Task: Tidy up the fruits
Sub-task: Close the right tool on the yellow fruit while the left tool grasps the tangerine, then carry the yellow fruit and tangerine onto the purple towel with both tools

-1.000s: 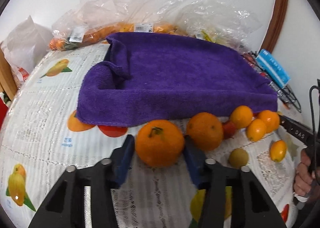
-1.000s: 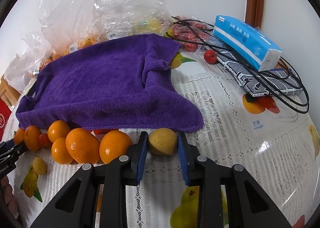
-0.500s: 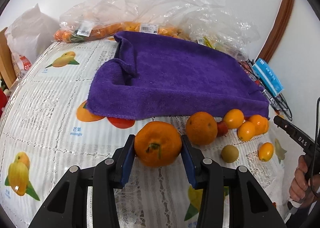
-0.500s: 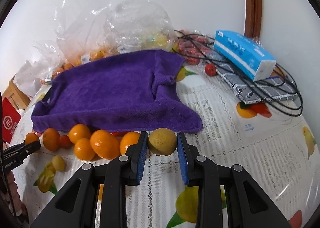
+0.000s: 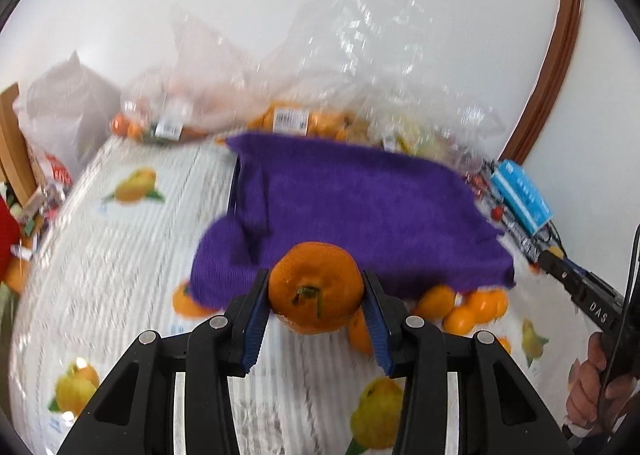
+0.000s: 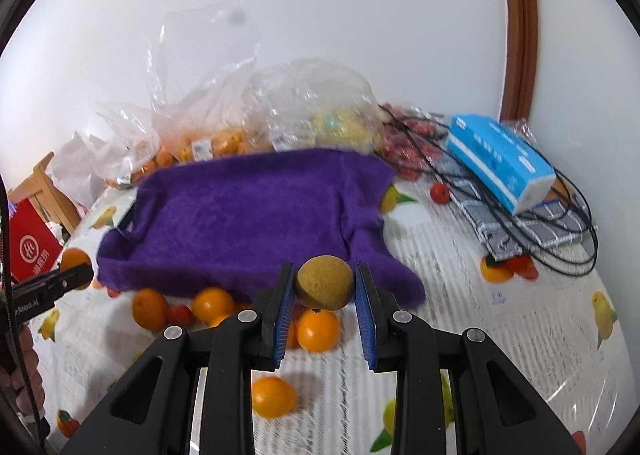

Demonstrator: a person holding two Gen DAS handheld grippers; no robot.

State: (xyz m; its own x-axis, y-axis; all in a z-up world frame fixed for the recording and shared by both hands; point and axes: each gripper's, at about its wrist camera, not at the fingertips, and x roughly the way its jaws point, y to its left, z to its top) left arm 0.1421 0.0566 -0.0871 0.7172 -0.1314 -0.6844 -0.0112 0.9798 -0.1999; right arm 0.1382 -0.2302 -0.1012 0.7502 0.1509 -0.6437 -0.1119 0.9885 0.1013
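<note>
My left gripper (image 5: 316, 289) is shut on a large orange mandarin (image 5: 316, 287), held in the air above the table in front of the purple towel (image 5: 360, 211). My right gripper (image 6: 325, 283) is shut on a small yellow-brown round fruit (image 6: 325, 282), also lifted off the table, near the towel's (image 6: 248, 211) front edge. Below it on the cloth lie several small oranges (image 6: 318, 329) and a small red fruit (image 6: 180, 313). In the left wrist view the same oranges (image 5: 472, 305) sit at the towel's right corner. The right gripper's tip shows at the right edge there.
Clear plastic bags of fruit (image 6: 224, 135) line the wall behind the towel. A blue tissue pack (image 6: 500, 159), a grey pouch and black cables (image 6: 552, 231) lie at the right. A red box (image 6: 32, 251) and a wooden chair stand at the left. The tablecloth (image 5: 112, 255) is fruit-printed.
Both grippers have risen with their fruit, which left the table; the towel and the loose oranges now look smaller and lower in both views.
</note>
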